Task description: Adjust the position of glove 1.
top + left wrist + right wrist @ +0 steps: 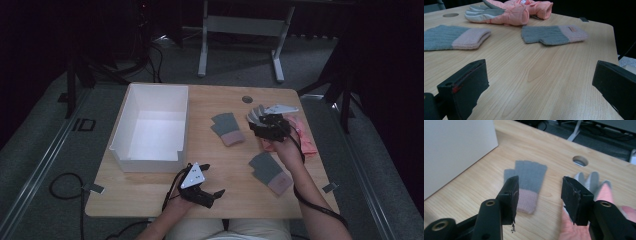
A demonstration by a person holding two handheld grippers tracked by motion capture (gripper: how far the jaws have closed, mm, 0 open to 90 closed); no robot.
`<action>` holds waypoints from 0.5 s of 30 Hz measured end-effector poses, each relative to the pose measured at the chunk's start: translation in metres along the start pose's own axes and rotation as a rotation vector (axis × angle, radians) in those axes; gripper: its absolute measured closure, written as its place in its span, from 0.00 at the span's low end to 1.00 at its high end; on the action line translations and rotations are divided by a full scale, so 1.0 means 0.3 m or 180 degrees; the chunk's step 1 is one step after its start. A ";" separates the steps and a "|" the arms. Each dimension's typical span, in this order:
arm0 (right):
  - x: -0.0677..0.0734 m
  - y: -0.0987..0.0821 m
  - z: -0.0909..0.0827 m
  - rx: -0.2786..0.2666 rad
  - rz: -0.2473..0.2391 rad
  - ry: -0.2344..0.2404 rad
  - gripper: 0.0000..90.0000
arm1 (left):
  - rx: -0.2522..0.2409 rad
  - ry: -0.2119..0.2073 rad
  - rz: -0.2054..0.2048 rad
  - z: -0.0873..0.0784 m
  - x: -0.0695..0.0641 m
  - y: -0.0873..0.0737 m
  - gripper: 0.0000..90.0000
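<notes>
right gripper (256,116) sits over the pink glove (302,137) at the table's (220,165) 3 o'clock edge. its jaws stand half apart, nothing between the pads. in the right gripper view one pad overlaps the glove's pale fingers (591,180), the other the table wood; no contact i can confirm.

key relation: the glove lies directly under and to the 3 o'clock side of this gripper. its long axis seems to run roughly 10 to 4 o'clock in the high view, fingers toward 10. judgement: the jaws must straddle the glove across that axis, so a small shift toward 3 o'clock is needed.

left gripper (212,195) rests at the table's 6 o'clock edge, jaws wide, empty, well apart from the glove; right is clearly nearer.

two grey mitts: one (227,129) at centre, one (270,172) near 5 o'clock. white box (131,117) at 9 o'clock, likely the drop point.
</notes>
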State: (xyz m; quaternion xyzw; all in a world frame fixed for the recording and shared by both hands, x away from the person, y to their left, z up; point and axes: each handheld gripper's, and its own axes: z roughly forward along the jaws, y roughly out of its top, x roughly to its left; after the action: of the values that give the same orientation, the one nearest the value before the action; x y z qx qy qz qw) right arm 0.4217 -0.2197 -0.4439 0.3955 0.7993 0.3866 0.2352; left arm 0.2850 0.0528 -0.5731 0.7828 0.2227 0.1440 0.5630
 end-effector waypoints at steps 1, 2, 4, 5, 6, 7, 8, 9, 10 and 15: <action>0.000 0.000 0.000 0.0000 0.0000 0.0000 0.56 | -0.0003 -0.0001 -0.0003 0.000 0.000 0.000 0.00; 0.006 0.002 0.029 0.0039 -0.0021 0.0037 0.58 | -0.0004 -0.0003 -0.0005 0.000 0.000 0.000 0.00; 0.010 0.004 0.059 0.0093 -0.0023 0.0118 0.59 | -0.0001 -0.0002 -0.0006 0.000 0.000 0.000 0.00; 0.010 0.004 0.059 0.0093 -0.0023 0.0118 0.59 | -0.0001 -0.0001 -0.0009 0.000 0.000 0.000 0.00; 0.013 0.005 0.073 0.0113 -0.0032 0.0146 0.60 | -0.0002 -0.0001 -0.0008 0.000 0.000 0.000 0.00; 0.018 0.008 0.102 0.0157 -0.0063 0.0187 0.61 | -0.0003 -0.0001 -0.0005 0.000 0.000 0.000 0.00; 0.018 0.008 0.102 0.0157 -0.0063 0.0187 0.61 | -0.0002 -0.0002 -0.0002 -0.001 0.000 0.000 0.00; 0.022 0.012 0.129 0.0202 -0.0084 0.0218 0.63 | -0.0002 0.0000 0.0004 0.000 0.000 0.000 0.00; 0.022 0.012 0.129 0.0202 -0.0084 0.0218 0.63 | 0.0001 -0.0001 0.0008 0.000 0.000 0.000 0.00; 0.032 0.021 0.188 0.0279 -0.0154 0.0274 0.68 | -0.0007 0.0002 0.0000 0.000 0.000 0.000 0.00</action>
State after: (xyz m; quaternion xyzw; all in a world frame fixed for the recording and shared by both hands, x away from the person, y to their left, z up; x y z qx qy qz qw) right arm 0.4576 -0.1850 -0.4727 0.3691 0.8341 0.3621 0.1924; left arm 0.2850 0.0527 -0.5732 0.7821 0.2227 0.1446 0.5637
